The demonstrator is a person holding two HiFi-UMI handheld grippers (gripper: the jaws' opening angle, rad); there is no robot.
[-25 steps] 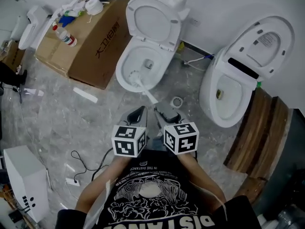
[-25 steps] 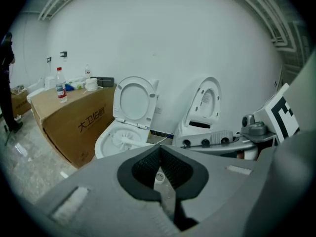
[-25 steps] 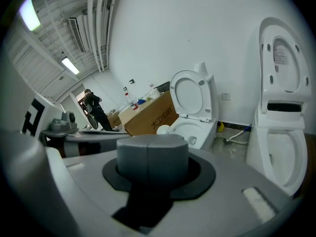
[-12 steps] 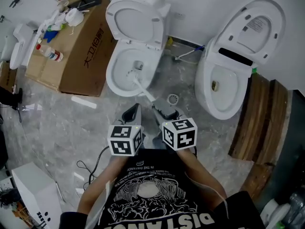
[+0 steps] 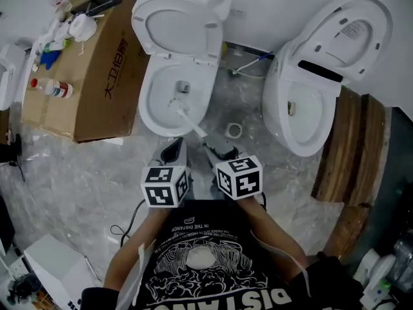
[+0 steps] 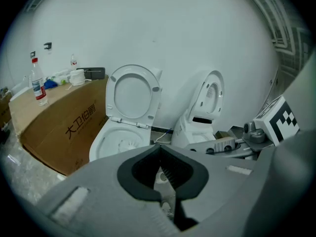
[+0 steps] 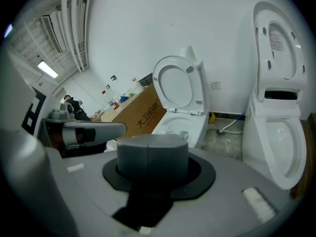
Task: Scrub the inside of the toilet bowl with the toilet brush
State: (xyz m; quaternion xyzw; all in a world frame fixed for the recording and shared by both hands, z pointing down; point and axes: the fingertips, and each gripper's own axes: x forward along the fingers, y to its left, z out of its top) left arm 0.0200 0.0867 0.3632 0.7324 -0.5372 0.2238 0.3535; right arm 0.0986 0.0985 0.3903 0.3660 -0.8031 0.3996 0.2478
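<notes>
Grey floor (image 5: 77,173); toilet brush (image 5: 190,123) handle between right gripper (image 5: 213,147) fingers.

Person's left forearm (image 5: 132,247) and right forearm (image 5: 272,232) drawn in close, left gripper (image 5: 174,148) and right gripper (image 5: 218,152) side by side, aimed forward, marker cubes (image 5: 164,186) up, left jaws closed together on nothing, right jaws clamped on toilet brush handle (image 5: 192,124).
</notes>
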